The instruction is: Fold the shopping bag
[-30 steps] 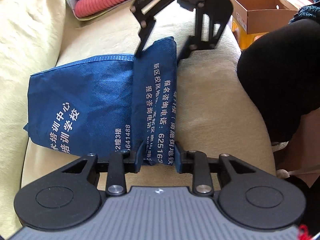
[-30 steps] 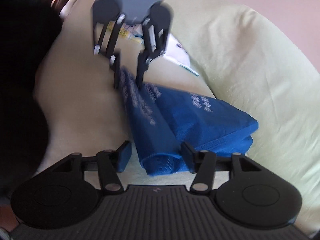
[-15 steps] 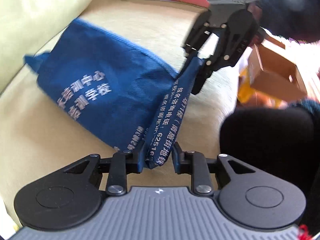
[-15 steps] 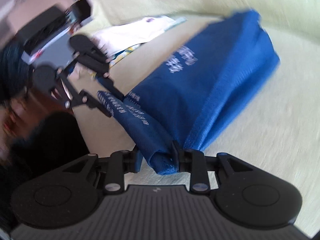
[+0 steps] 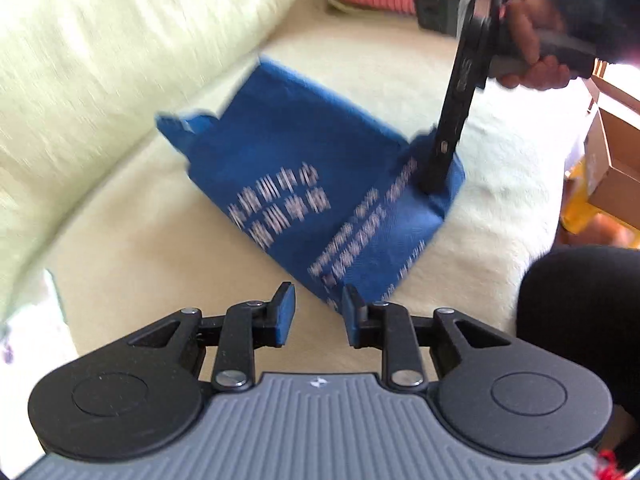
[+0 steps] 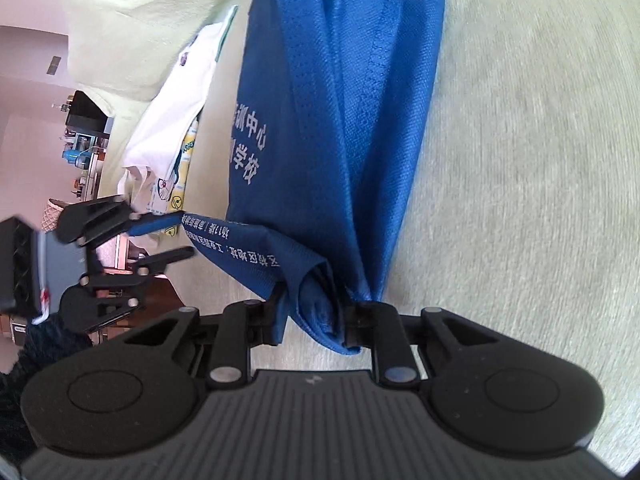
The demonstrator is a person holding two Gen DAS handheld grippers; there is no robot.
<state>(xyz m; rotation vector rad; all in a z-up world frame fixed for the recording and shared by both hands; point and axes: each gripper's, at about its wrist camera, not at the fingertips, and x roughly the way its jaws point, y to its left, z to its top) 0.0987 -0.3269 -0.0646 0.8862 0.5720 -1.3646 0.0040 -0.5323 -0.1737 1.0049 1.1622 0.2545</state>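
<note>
My blue non-woven shopping bag with white printed characters [image 5: 304, 184] lies partly folded on the pale yellow sofa seat [image 5: 140, 264]. My right gripper [image 6: 312, 312] is pinched tight on a bunched corner of it (fabric wadded between the pads). My left gripper [image 5: 318, 312] has its fingers parted with nothing between them, just beside the bag's near edge. A brown cardboard box [image 5: 612, 160] sits off to the side.

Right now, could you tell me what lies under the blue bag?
The blue bag lies on the pale sofa cushion. The right hand-held gripper pinches its folded corner. Whatever is directly beneath the fabric is covered.
</note>
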